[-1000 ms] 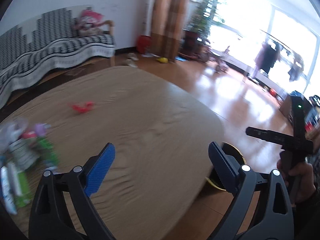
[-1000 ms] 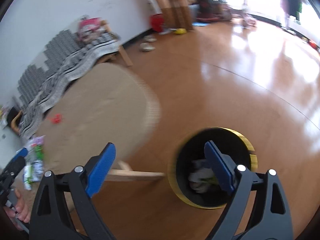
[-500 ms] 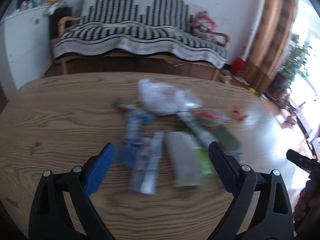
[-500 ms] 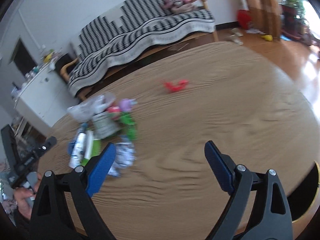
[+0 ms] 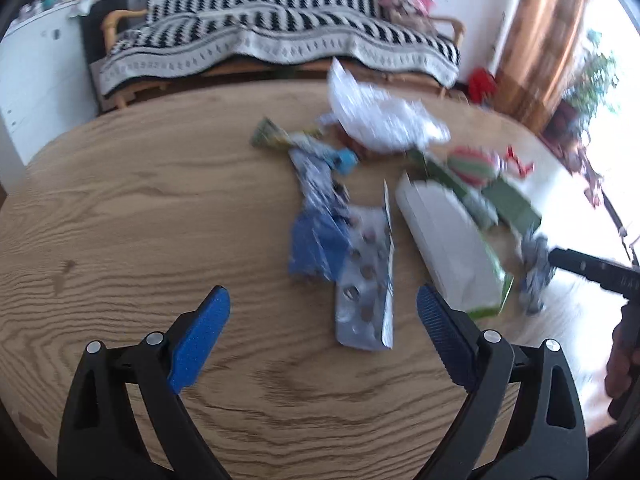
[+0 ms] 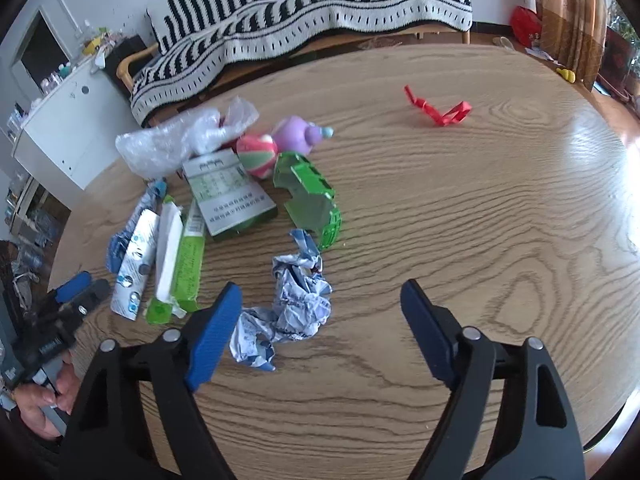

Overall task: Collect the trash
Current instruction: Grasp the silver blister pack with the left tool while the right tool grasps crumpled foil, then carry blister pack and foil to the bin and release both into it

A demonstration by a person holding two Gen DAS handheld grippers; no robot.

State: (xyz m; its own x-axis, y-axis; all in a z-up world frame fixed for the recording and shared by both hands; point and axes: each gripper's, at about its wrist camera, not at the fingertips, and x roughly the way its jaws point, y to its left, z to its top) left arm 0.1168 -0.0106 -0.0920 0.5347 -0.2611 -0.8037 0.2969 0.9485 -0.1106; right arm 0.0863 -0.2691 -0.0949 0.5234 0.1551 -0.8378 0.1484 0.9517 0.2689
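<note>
Crumpled wrapper (image 6: 294,298) lies on worktop (image 6: 460,208) just ahead of right gripper (image 6: 320,320), jaws wide but just been closing w/ nothing between, prob. lining up; left gripper (image 5: 322,316) wide, empty.

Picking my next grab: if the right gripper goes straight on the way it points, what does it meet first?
Probably the crumpled wrapper, lying just off its left pad; the right gripper stands open and empty, its jaws having just been closing. Depth is hard to judge, so it may touch bare table instead.
</note>
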